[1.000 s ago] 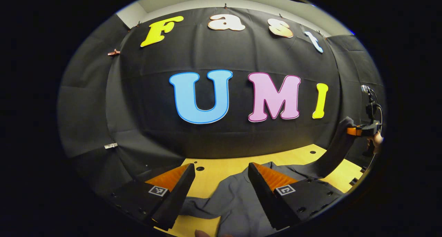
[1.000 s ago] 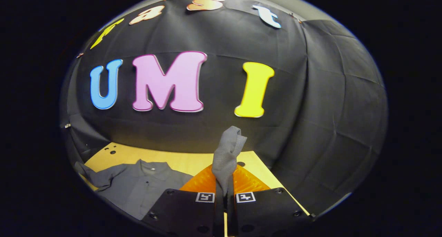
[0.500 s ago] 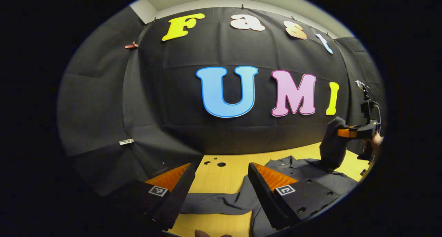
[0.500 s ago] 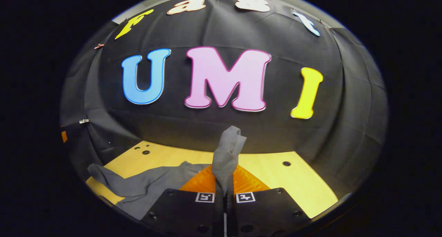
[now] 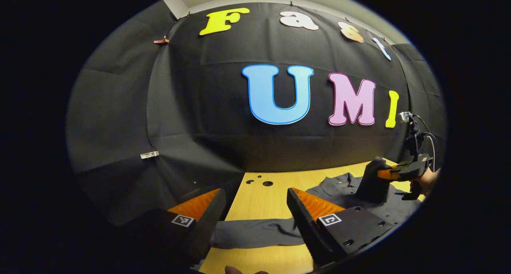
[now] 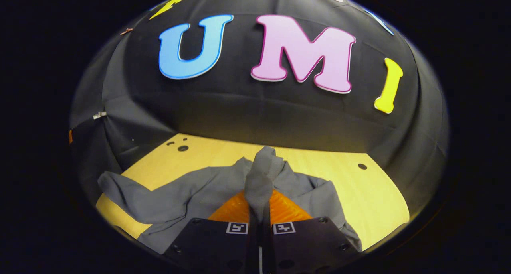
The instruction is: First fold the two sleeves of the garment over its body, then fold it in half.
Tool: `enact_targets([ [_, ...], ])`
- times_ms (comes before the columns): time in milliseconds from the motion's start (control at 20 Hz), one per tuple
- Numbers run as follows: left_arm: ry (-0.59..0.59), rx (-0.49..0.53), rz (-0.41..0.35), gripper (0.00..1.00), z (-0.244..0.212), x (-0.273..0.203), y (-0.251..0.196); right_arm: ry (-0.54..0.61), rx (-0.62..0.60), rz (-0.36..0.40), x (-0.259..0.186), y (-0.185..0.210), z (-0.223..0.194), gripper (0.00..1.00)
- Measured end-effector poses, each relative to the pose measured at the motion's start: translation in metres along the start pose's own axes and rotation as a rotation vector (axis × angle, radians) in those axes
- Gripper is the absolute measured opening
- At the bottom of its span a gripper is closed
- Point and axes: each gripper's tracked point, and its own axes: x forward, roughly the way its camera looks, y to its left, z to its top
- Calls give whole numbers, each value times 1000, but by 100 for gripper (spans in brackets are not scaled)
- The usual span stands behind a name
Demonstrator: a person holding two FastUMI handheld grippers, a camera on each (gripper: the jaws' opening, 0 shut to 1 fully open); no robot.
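A grey long-sleeved shirt [image 6: 199,190] lies on the yellow wooden table [image 6: 371,202]. My right gripper [image 6: 259,204] is shut on one sleeve's cuff [image 6: 263,174], holding it low over the shirt's body. In the left gripper view that same gripper [image 5: 383,173] shows at far right with the sleeve [image 5: 371,182] draped from it onto the shirt [image 5: 339,186]. My left gripper [image 5: 255,204] is open with nothing between its fingers, just above the other sleeve [image 5: 255,232], which lies stretched out flat on the table [image 5: 263,198].
The black cloth wall [image 5: 199,118] closes the table's back and sides. Small holes [image 5: 263,183] mark the tabletop near its far left corner, and another hole [image 6: 362,166] lies at far right. A hand [image 5: 425,180] holds the right gripper.
My right gripper has carried the cuff leftward and down, from beyond the table's right side to over the shirt's body. My left gripper has swung left, so its sleeve now lies between the fingers.
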Motion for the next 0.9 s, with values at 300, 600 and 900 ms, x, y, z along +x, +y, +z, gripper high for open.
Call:
enact_targets([
  [300, 44, 0, 22, 98, -33, 12, 29, 126, 33, 41, 22, 37, -44, 15],
  [600, 84, -8, 46, 98, -63, 20, 49, 207, 42, 117, 20, 69, -70, 41],
  [900, 121, -19, 69, 97, -91, 30, 59, 238, 60, 211, -1, 98, -78, 62],
])
